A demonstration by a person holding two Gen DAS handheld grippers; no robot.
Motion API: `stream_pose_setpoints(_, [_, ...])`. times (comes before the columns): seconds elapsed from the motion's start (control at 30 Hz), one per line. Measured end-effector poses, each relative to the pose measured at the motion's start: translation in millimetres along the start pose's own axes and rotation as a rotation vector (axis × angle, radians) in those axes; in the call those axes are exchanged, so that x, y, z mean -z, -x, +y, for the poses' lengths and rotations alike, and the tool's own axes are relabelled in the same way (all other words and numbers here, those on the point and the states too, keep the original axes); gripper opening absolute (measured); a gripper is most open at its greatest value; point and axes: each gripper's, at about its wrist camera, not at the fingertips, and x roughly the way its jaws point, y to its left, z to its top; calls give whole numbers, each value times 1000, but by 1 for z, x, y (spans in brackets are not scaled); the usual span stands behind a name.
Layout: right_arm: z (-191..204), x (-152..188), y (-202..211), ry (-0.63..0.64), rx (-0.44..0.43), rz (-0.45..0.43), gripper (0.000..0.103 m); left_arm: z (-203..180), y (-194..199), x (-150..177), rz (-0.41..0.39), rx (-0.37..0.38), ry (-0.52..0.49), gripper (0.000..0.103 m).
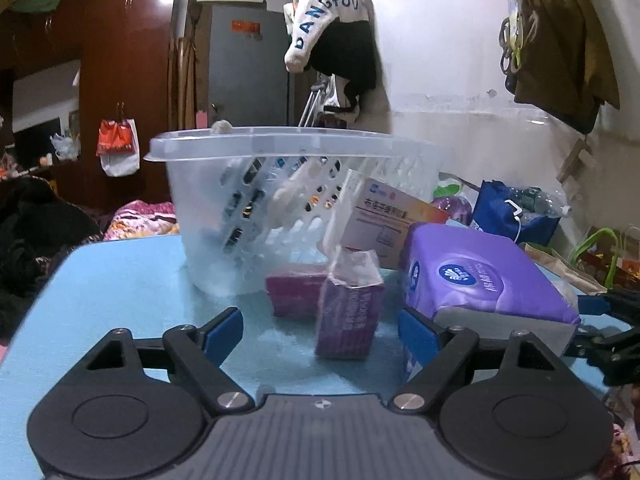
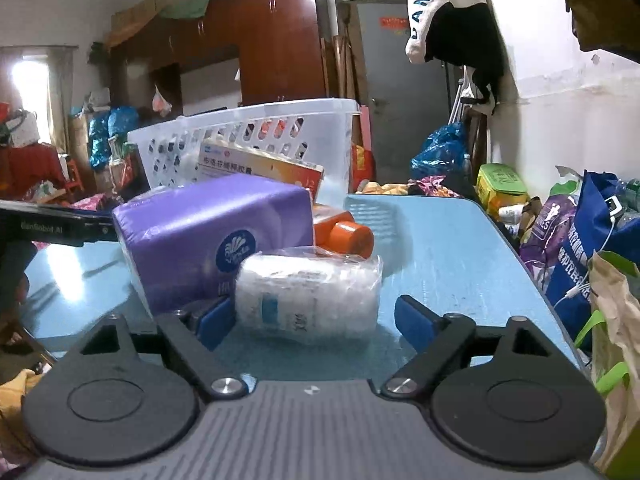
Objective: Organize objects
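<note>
On the blue table [image 1: 120,280] stands a clear plastic basket [image 1: 280,184], also in the right wrist view [image 2: 320,136]. In front of it lie two small purple packets [image 1: 348,316] [image 1: 296,292], a purple tissue pack [image 1: 480,280] [image 2: 208,232], and a medicine box [image 1: 392,220] [image 2: 260,164] leaning on the basket. My left gripper [image 1: 320,332] is open, with the nearer purple packet between its fingers. My right gripper [image 2: 316,320] is open around a white plastic-wrapped roll [image 2: 308,292]. An orange-capped bottle [image 2: 344,236] lies behind the roll.
Bags [image 2: 580,240] crowd the table's right edge against the wall. Clothes [image 1: 332,32] hang on the wall behind the basket. A wardrobe [image 1: 120,60] and bedding stand beyond the table's left side. The right gripper's fingers show at the far right of the left wrist view [image 1: 612,320].
</note>
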Motion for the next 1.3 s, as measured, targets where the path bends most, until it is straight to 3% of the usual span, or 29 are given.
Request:
stream_pose_setpoints(0.2, [-3, -2, 2, 8, 15, -12, 85, -18, -3, -5, 0, -21, -39, 88])
stream_pose_setpoints(0.27, [-6, -2, 1, -3, 2, -3, 79, -21, -3, -6, 4, -29, -46, 87])
stream_pose_setpoints(0.37, [-7, -1, 1, -9, 1, -6, 78, -19, -4, -7, 12, -11, -33, 83])
stream_pose_setpoints(0.4, [-6, -1, 2, -5, 4, -7, 78, -18, -5, -7, 15, -6, -29, 76])
stream_pose_setpoints(0.5, [-4, -2, 4, 12, 11, -12, 77, -19, -8, -7, 31, -14, -30, 38])
stream_pose_setpoints(0.93, [-9, -11, 21, 42, 46, -121, 77, -13, 23, 4, -182, 28, -26, 37])
stream_pose_setpoints(1.3, [-9, -39, 26, 23, -25, -189, 77, -3, 56, -3, -328, 20, 33, 37])
